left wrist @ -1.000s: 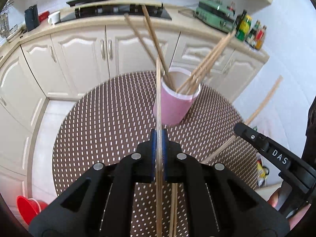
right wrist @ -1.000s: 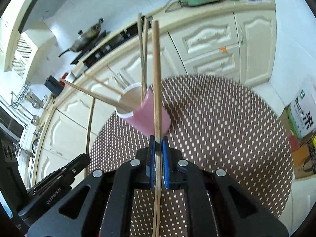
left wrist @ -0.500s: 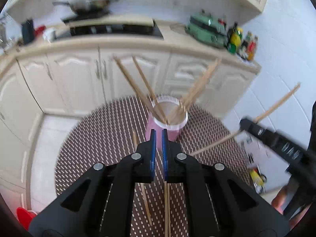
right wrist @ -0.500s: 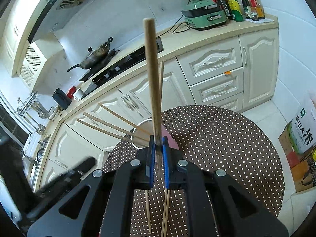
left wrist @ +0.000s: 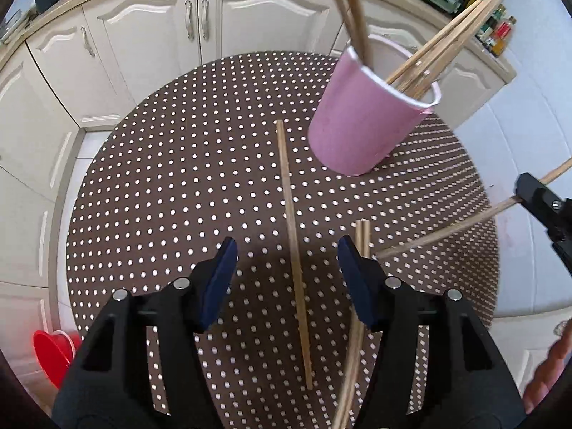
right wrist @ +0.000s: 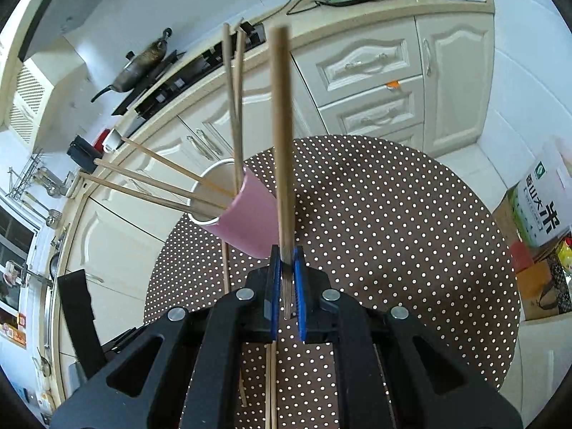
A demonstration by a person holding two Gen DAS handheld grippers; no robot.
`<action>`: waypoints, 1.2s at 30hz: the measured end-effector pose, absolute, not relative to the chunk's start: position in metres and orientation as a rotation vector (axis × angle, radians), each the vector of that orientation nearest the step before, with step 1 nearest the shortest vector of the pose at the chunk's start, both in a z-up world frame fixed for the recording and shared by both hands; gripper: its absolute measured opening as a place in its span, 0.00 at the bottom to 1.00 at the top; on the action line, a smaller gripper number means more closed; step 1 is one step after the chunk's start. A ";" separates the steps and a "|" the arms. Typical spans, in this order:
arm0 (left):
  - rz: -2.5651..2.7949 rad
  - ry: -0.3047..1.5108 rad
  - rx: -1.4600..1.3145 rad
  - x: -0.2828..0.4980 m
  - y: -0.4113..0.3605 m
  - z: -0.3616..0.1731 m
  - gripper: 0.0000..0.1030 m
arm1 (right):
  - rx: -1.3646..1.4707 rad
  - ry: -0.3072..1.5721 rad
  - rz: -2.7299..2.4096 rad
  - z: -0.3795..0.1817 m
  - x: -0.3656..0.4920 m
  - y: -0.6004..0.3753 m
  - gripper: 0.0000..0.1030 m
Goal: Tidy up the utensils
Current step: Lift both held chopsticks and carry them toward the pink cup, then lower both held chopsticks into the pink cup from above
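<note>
- Table [left wrist: 150,186], round, brown with white dots, carried everything; it gave a flat hard base to press a stick against.
- Cup [left wrist: 364,121], pink, stood far right on the table in the left view, upright, already holding several sticks that leaned out over its rim. Judged light and easy to tip if a stick got levered against the rim.
- Left gripper [left wrist: 287,268] hung over the near part of the table, jaws opening, nothing pinched. One chopstick [left wrist: 291,236] lay flat between the jaws, running near to far.
- A loose pair [left wrist: 361,236] lay just right of it, by the right jaw.
- Right gripper [right wrist: 285,279] was clamped on a held stick [right wrist: 280,136], which pointed up and away, just beside the cup.
- Handling judgement: sticks were thin, stiff, light, smooth wood, likely to roll or pivot in the pads. Best taken near mid-length, square across the pads.
- Left view alone showed the stick on the table lying free, and the held stick crossing the right edge.
- Right view alone showed the clamp on the held stick and the inside of the cup's mouth.
</note>
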State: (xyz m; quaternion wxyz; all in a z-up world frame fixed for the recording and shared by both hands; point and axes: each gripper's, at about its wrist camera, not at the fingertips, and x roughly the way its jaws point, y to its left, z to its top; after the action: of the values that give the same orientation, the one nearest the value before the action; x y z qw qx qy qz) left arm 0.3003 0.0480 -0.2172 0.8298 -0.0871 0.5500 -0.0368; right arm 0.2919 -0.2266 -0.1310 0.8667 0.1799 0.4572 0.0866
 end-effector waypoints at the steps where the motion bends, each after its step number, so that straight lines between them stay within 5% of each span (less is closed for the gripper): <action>1: -0.067 1.189 -0.167 0.306 0.045 -0.225 0.57 | 0.375 0.960 0.178 -0.132 0.294 -0.227 0.06; 5: -0.037 1.234 -0.124 0.321 0.037 -0.246 0.55 | 0.360 0.969 0.166 -0.134 0.301 -0.228 0.06; 9: 0.012 1.265 -0.091 0.332 0.031 -0.261 0.41 | 0.376 0.977 0.159 -0.136 0.305 -0.231 0.06; 11: 0.029 1.250 -0.066 0.335 0.027 -0.261 0.30 | 0.379 0.979 0.160 -0.136 0.308 -0.231 0.06; 13: 0.037 1.234 -0.059 0.337 0.027 -0.260 0.07 | 0.380 0.980 0.159 -0.137 0.308 -0.231 0.06; 36: 0.056 1.000 -0.217 0.278 0.071 -0.174 0.06 | 0.401 0.886 0.187 -0.105 0.287 -0.237 0.05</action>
State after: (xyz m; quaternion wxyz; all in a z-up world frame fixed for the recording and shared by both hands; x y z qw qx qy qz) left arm 0.2780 0.0712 -0.1741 0.8715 -0.1038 0.4786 0.0266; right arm 0.2874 -0.2371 -0.1054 0.8800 0.1923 0.4249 0.0898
